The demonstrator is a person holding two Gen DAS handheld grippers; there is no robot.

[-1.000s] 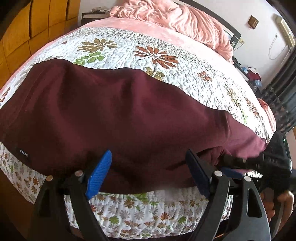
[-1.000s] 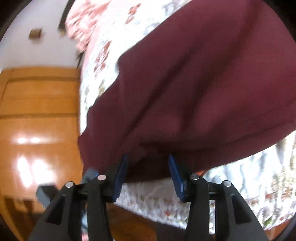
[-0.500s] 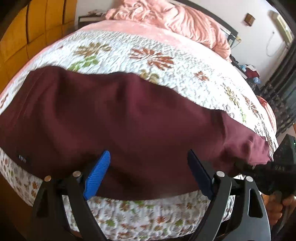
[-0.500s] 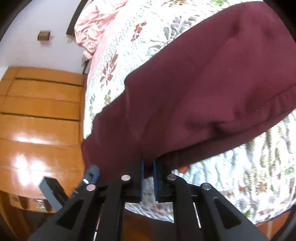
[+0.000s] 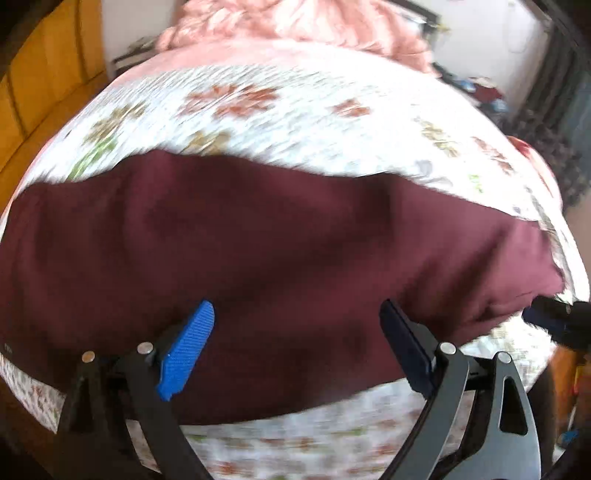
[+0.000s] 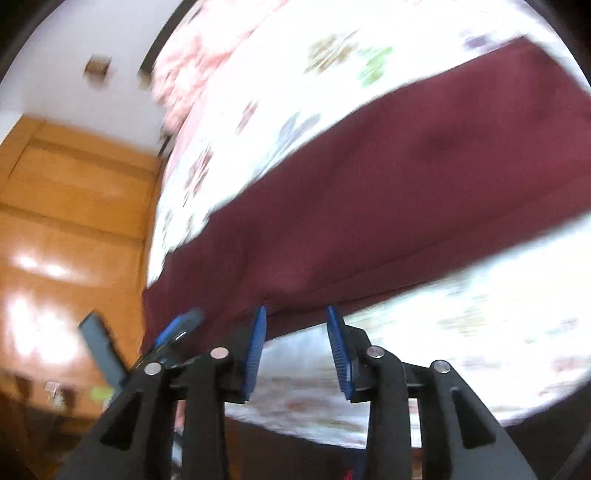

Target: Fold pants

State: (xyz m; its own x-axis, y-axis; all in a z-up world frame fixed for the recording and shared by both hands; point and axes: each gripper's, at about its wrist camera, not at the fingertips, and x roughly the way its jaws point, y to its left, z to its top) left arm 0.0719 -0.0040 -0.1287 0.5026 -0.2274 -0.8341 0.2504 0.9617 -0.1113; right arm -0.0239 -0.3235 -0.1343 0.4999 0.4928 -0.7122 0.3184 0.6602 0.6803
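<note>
The maroon pants [image 5: 266, 240] lie flat in a long band across the near edge of the floral quilt [image 5: 295, 118]. My left gripper [image 5: 295, 325] is open, its blue pads over the pants' near edge and holding nothing. My right gripper [image 6: 297, 332] is open at the pants' near hem [image 6: 369, 221], empty, with the cloth just beyond its pads. The right gripper also shows in the left wrist view [image 5: 557, 321] at the pants' right end. The left gripper's blue pad shows in the right wrist view [image 6: 181, 325]. Both views are motion-blurred.
A crumpled pink blanket [image 5: 295, 22] lies at the head of the bed. Orange wooden wardrobe doors [image 6: 66, 206] stand beside the bed. The quilt's side [image 5: 295, 435] drops off just below the pants. Clutter [image 5: 480, 88] sits at the far right.
My right gripper was shut on the pants' hem half a second ago and has opened and let go. The pants now lie flatter. My left gripper stayed open.
</note>
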